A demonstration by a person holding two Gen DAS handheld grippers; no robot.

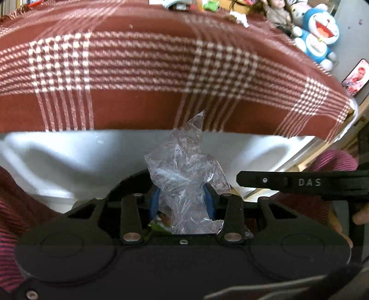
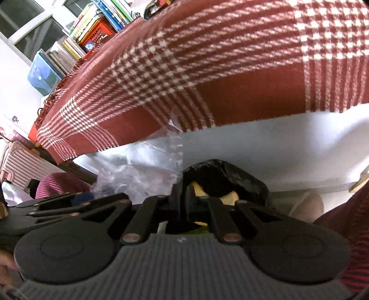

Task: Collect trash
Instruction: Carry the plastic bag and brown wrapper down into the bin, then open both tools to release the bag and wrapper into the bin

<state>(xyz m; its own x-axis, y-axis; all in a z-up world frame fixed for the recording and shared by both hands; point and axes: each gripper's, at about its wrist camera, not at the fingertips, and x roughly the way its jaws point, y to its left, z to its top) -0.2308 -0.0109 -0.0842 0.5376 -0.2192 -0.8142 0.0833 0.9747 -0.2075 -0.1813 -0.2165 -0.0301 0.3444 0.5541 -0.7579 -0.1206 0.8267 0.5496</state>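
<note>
My left gripper (image 1: 182, 203) is shut on a crumpled clear plastic wrapper (image 1: 184, 166), which sticks up between its blue pads (image 1: 154, 203). Something green (image 1: 159, 227) shows just below the wrapper. In the right wrist view, my right gripper (image 2: 189, 203) is shut on the rim of a black trash bag (image 2: 230, 175); the bag's mouth gapes, with yellowish scraps (image 2: 230, 196) inside. The fingertips are hidden by the bag's plastic. The wrapper (image 2: 138, 170) hangs just left of the bag. A black finger (image 1: 276, 181) of the right gripper crosses the left wrist view at right.
A table with a red plaid cloth (image 1: 161, 69) over a white underlayer (image 1: 69, 157) fills the view ahead. Small scraps (image 1: 239, 17) lie at its far side. Plush toys (image 1: 320, 34) and a phone (image 1: 355, 77) are at right, books (image 2: 92, 25) at left. Striped sleeves (image 1: 7, 219) flank the grippers.
</note>
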